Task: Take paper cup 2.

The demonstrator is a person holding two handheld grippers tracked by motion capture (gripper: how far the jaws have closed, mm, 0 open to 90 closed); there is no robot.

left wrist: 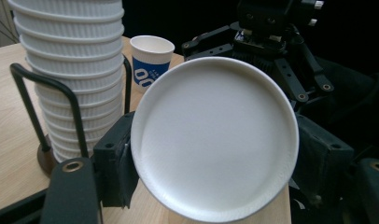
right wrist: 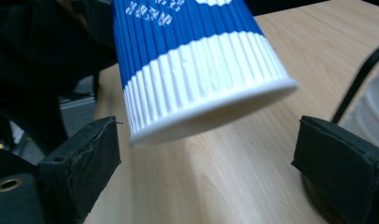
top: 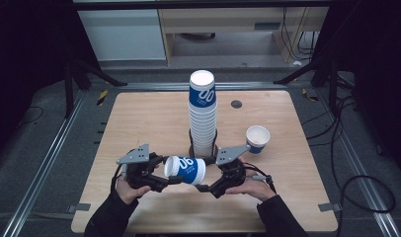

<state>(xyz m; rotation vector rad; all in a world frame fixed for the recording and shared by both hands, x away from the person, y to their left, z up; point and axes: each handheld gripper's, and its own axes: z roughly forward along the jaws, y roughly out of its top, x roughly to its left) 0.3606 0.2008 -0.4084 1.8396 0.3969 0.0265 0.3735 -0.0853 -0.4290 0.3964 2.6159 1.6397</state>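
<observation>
At lower centre, our left gripper [top: 173, 178] has its fingers clamped on a blue-and-white ribbed paper cup [top: 185, 169] lying sideways above the wooden surface [top: 139, 118]. Our right gripper [top: 204, 188] waits, fingers apart around its rim; we judge closing on it comes next.

Worktop [top: 139, 118]: bare wood lay open across the left half of the high view and along the near edge. The cup stack [top: 203, 113] in its black wire holder [top: 192, 143] blocked the centre, just behind the sideways cup [top: 185, 169] spanning the gap between both grippers. A single upright cup [top: 257, 138] stood right of centre; free passage remained at far right.
</observation>
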